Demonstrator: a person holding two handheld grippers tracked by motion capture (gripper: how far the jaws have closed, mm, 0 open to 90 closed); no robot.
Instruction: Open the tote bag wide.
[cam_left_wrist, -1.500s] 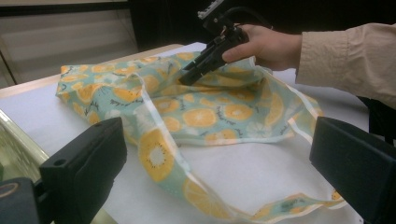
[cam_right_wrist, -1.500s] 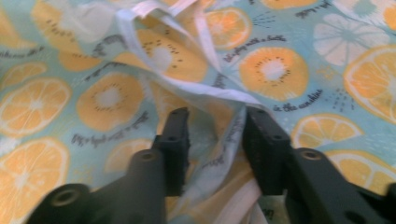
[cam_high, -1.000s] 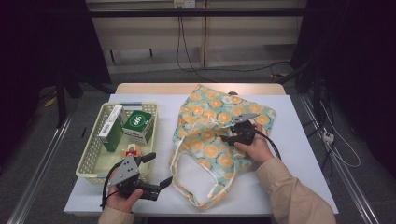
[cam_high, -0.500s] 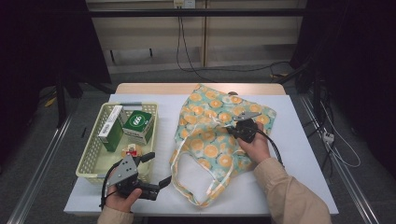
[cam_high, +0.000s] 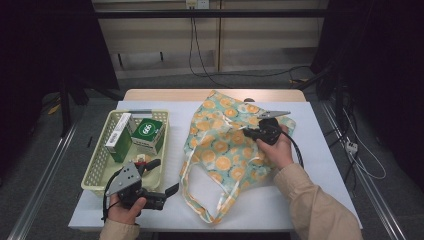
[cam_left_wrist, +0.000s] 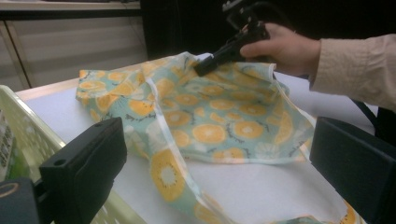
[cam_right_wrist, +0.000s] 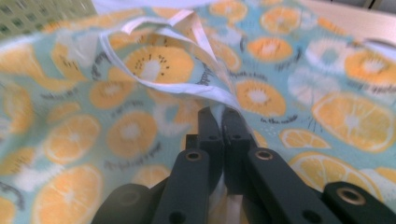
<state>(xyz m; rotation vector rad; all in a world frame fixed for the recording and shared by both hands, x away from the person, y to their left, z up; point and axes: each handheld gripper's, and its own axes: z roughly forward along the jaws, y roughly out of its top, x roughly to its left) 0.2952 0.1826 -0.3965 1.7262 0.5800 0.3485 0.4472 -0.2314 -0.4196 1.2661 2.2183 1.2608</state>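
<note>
Right gripper (cam_right_wrist: 219, 116) is clamped on the bag (cam_high: 225, 150) rim mid-table, I've got fabric pinched between the jaws, while my left gripper (cam_high: 162, 177) sits open by the basket (cam_high: 100, 165), the bag's handles nearest it.

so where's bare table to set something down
Free: the strip right of the bag to the table edge, and the front patch between the left gripper and the bag's handles. Crowded: the basket, packed with boxes.
</note>
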